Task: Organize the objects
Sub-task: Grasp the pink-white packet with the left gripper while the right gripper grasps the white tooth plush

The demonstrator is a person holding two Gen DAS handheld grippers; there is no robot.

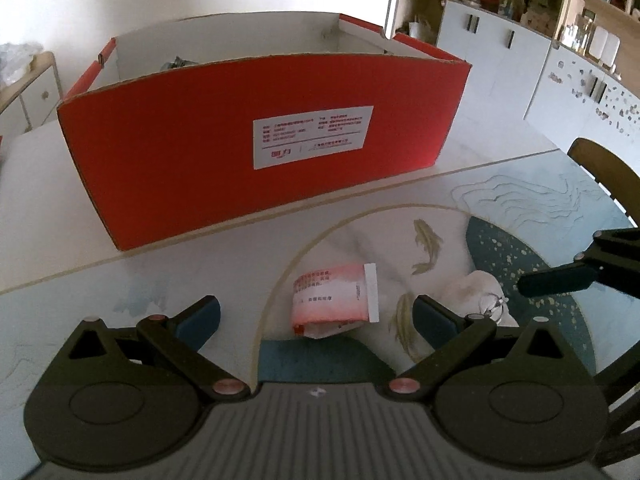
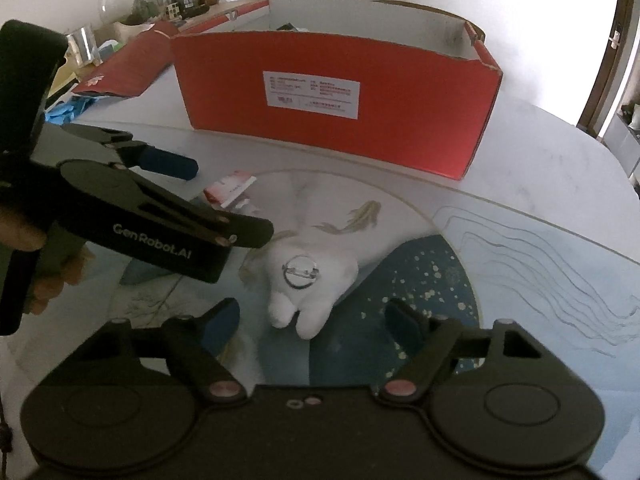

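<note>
Left wrist view: the left tongs (image 1: 316, 316) stand wide open and empty, angled down at the tabletop (image 1: 100, 292). The packet (image 1: 334, 302), pink and white, lies flat just ahead of and between the two blue pads (image 1: 200, 316), touching neither. Behind it stands the red box (image 1: 240, 152), open-topped, with something small and hard to make out inside at the back. At the right edge one finger of the right tongs (image 1: 556, 282) reaches in above the white plush (image 1: 480, 292), which lies beside the packet.

To do this step well, I would lower the left tongs so the pads come down on either side of the packet's short width, close only once both pads are level with it, and lift clear of the box wall before moving over it. The packet looks thin and limp, so a grip near its middle should keep it from folding or sliding out.

Right wrist view: the right tongs (image 2: 312, 324) are open, holding nothing, though not at full spread. The plush (image 2: 308, 276), with a round metal clasp on top, lies between and just ahead of the pads, untouched. The left tongs (image 2: 176, 168) hover over the packet (image 2: 232, 190) at left. The plush is soft, so the right tongs should straddle its body, not the clasp, and squeeze firmly. With both tools close together, I would lift one at a time.
</note>
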